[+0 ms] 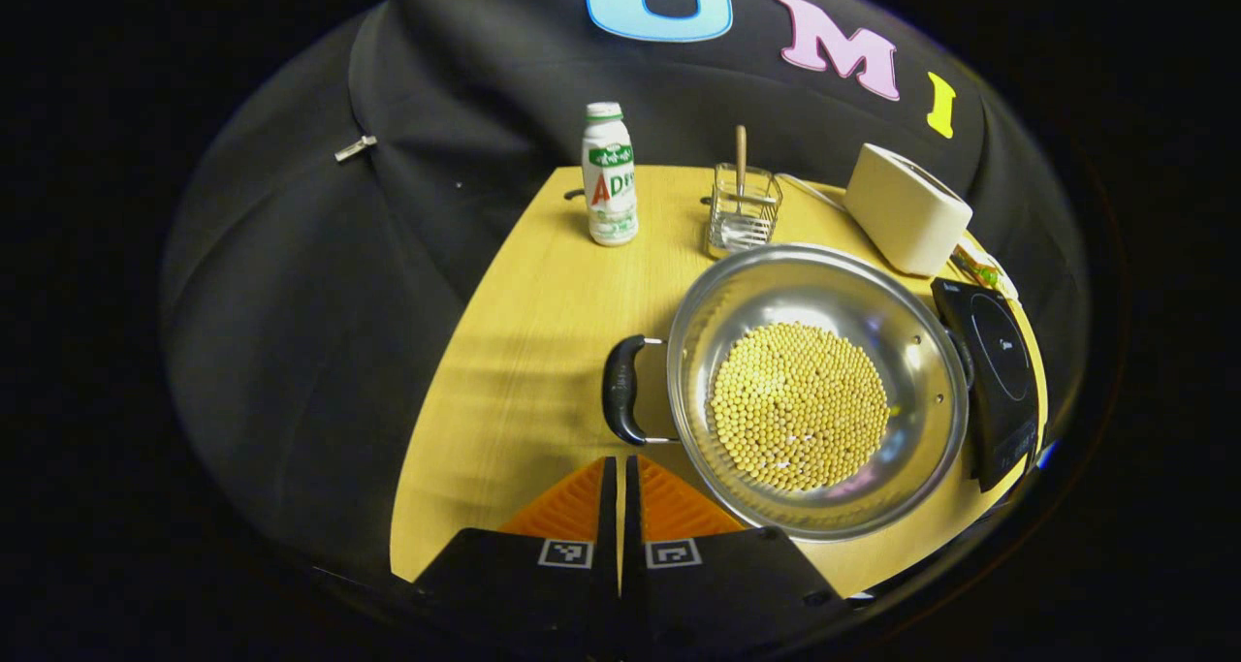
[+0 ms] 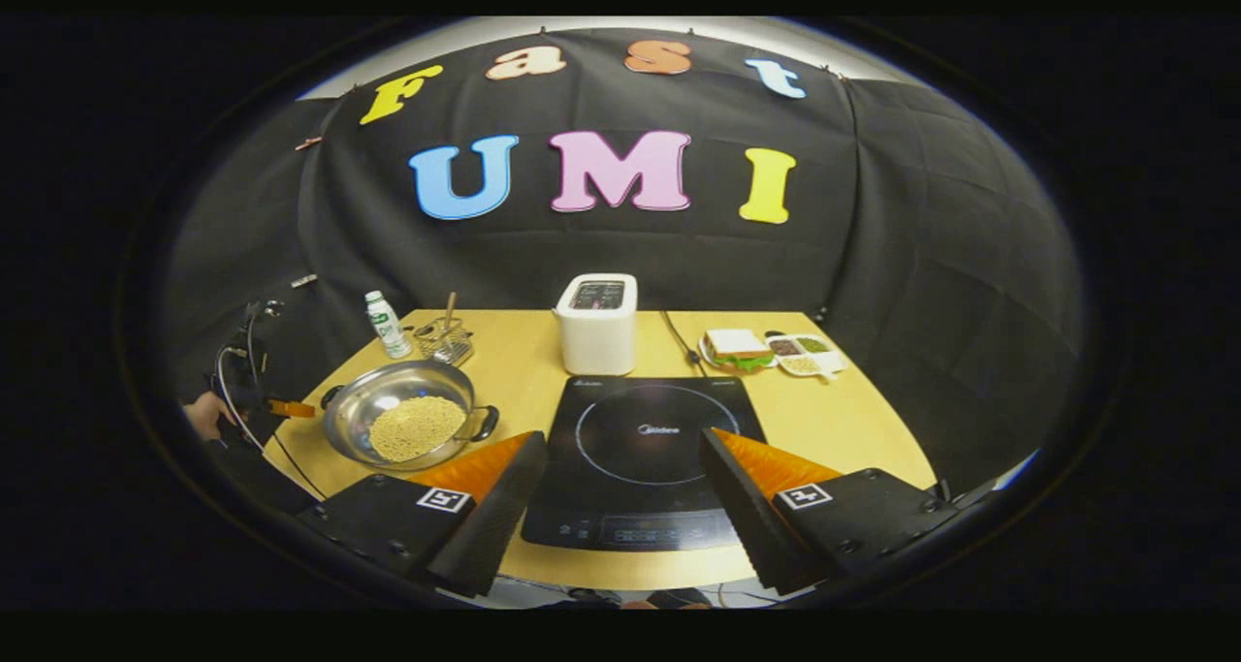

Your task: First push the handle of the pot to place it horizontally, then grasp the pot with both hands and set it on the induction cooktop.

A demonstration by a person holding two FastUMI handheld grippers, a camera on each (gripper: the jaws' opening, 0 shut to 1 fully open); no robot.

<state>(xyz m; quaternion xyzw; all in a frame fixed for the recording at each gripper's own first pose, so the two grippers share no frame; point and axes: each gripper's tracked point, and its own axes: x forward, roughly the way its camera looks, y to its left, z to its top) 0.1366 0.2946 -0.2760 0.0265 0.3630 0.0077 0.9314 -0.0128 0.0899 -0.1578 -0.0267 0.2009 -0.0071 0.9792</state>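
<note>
The pot (image 1: 817, 391), full of loose beans (image 1: 800, 405), sits on the surface left of the induction cooktop (image 2: 640, 458). Left gripper (image 1: 620, 507) jaws together near its handle (image 1: 620, 391); right gripper (image 2: 613, 502) jaws apart. A hard shove risks spilling beans.

Steel pot (image 1: 816, 391) of beans sits beside black induction cooktop (image 2: 640, 458).

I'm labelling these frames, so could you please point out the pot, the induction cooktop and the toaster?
pot (image 1: 766, 284): left gripper view, bare inner wall.
induction cooktop (image 2: 640, 434): right gripper view, middle of its ring.
toaster (image 2: 596, 342): right gripper view, front face.
</note>
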